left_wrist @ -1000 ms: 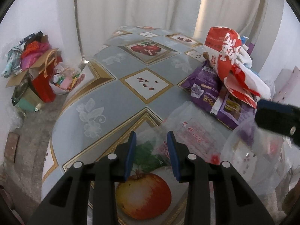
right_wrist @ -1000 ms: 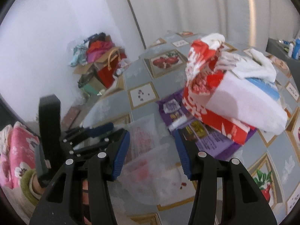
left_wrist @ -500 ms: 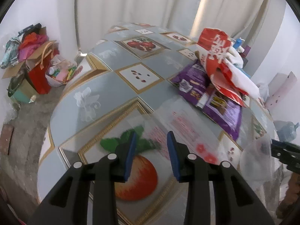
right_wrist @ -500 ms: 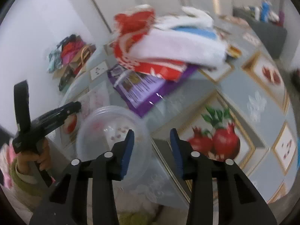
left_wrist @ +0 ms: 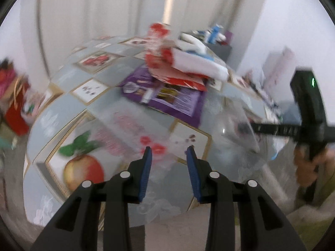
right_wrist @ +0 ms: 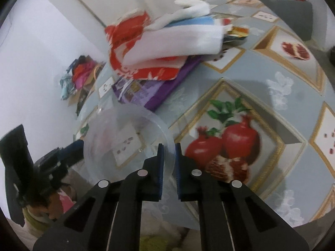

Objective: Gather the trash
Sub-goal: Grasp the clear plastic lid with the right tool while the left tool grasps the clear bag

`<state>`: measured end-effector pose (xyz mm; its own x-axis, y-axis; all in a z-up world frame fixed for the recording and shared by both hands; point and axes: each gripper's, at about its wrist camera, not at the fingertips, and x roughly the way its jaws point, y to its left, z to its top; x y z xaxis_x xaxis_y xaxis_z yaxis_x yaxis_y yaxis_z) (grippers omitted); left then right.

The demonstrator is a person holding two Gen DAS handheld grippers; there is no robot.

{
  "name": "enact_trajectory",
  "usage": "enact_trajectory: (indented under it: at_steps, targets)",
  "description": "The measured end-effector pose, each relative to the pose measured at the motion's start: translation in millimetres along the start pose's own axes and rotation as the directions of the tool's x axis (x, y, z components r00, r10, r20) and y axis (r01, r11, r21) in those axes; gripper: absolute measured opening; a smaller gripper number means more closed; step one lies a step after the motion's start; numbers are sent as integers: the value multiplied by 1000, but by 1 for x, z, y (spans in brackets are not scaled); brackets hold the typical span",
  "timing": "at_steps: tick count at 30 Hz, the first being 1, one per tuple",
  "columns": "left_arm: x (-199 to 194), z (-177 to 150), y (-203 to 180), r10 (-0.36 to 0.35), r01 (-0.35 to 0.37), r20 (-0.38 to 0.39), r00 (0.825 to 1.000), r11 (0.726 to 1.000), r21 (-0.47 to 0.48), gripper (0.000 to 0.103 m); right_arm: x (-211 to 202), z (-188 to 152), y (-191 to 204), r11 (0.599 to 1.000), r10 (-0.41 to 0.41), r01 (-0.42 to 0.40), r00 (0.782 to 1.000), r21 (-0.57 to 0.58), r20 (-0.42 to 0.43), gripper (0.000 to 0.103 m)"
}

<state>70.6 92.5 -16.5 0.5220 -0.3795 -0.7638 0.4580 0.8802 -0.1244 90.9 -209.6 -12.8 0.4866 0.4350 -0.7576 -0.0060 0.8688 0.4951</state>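
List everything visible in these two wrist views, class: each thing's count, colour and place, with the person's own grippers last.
Clear plastic bowl: one, see-through, at the table edge.
Purple packets: number unclear, under the red-and-white bag.
Red-and-white bag: one, stuffed, mid-table.
Clear printed bag: one, flat on the tablecloth.
Tablecloth: one, grey-blue with fruit pictures.
Floor clutter: one multicoloured pile, by the wall.
Left gripper: open, above the clear printed bag.
Right gripper: has just been closing, pinching the bowl's rim.

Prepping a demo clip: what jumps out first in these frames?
The right gripper, whose jaws have just been closing, pinches the rim of a clear plastic bowl at the table's near edge. Behind it, a red-and-white bag lies heaped on purple packets. The left gripper hangs open over the fruit-print tablecloth.
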Motion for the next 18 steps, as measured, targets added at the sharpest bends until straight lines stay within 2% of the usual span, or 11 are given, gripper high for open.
enact_trajectory:
  at_steps: [4,7,9,11,12,18]
  targets:
    - [27,1,-13,124,-117,-80,989,989,90,34,-16,-3,-17,999,-29,28,999,34,26,7]
    - [38,0,-14,128,-116,-106,986,987,113,34,-25,-5,-26,998,-46,44,998,52,34,7]
    - [37,-3,-15,126,-112,-104,987,985,135,39,-30,-6,-33,997,-45,43,998,65,35,7]
    - [38,-4,-15,116,-98,-114,987,984,151,51,-34,-7,-37,996,-45,42,998,73,37,7]
    - [38,-4,-15,109,-90,-117,987,984,155,52,-30,-5,-33,996,-46,43,998,72,37,7]
    - [40,-2,-8,94,-80,-113,989,989,125,54,-21,2,-29,996,-48,46,998,72,34,7]
